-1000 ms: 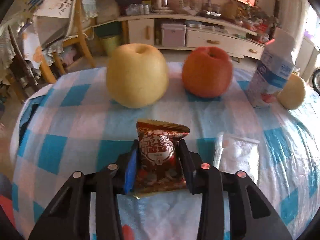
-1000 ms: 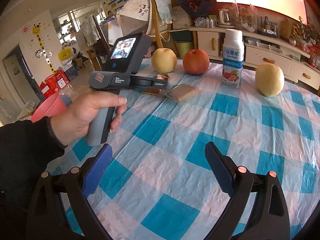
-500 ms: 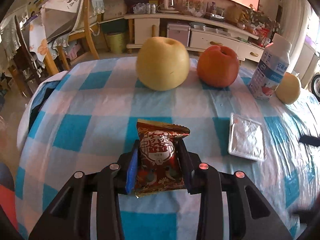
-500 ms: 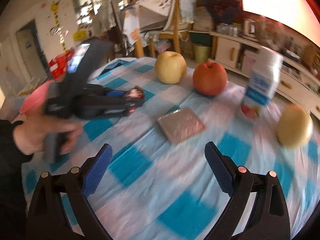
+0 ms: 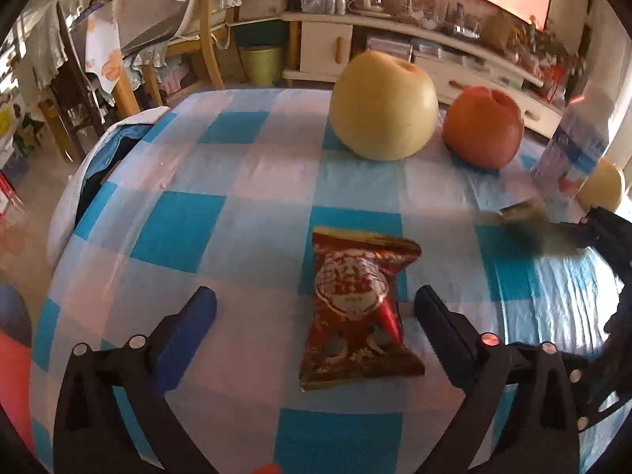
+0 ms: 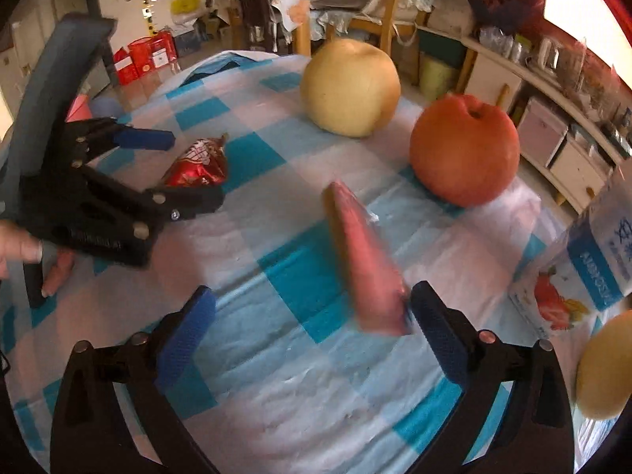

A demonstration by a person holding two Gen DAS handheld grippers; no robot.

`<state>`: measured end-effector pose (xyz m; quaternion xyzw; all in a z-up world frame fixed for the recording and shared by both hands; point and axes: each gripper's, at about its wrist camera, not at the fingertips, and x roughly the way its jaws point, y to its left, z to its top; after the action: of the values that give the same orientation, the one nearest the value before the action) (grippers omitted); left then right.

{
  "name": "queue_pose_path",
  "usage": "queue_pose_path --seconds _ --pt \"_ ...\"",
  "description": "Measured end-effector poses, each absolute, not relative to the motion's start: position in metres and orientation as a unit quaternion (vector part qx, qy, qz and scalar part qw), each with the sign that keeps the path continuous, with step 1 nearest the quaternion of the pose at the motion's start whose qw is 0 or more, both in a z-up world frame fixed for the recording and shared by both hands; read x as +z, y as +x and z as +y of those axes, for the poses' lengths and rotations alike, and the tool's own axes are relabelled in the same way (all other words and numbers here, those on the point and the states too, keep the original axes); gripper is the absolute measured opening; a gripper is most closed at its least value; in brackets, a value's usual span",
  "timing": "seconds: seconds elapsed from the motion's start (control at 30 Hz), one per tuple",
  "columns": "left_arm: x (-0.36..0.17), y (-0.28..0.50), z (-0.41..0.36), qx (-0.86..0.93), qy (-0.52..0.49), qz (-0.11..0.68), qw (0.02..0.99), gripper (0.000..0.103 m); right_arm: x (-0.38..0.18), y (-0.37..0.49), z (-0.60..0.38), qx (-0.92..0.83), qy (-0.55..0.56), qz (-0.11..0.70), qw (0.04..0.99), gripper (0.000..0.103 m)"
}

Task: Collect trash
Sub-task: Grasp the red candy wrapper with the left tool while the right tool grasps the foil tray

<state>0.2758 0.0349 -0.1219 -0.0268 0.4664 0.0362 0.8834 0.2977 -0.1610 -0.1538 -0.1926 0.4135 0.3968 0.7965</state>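
Now the red snack packet (image 5: 357,312) lies lengthwise on the desk (image 5: 237,181) between the wide-open left gripper (image 5: 316,316); the right gripper (image 6: 312,312), also wide, touches a blurred tilted pink wrapper (image 6: 365,268).

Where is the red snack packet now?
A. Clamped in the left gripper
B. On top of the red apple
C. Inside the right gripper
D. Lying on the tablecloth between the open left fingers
D: the red snack packet lies flat on the tablecloth, and the left gripper is open around it, touching neither side.
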Motion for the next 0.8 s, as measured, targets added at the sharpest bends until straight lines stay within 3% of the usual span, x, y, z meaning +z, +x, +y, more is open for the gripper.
queue_pose_path --seconds 0.63,0.73,0.8 --pt "-0.123 0.276 0.031 0.042 -0.021 0.468 0.883 0.099 -0.154 0.313 -0.152 0.364 -0.177 0.427 0.808 0.099" --pt "-0.125 0.276 0.032 0.035 -0.016 0.468 0.883 0.099 -0.154 0.314 -0.151 0.351 -0.173 0.428 0.814 0.096" --pt "-0.124 0.275 0.03 0.028 -0.011 0.467 0.884 0.097 -0.151 0.313 -0.152 0.347 -0.167 0.422 0.821 0.085"
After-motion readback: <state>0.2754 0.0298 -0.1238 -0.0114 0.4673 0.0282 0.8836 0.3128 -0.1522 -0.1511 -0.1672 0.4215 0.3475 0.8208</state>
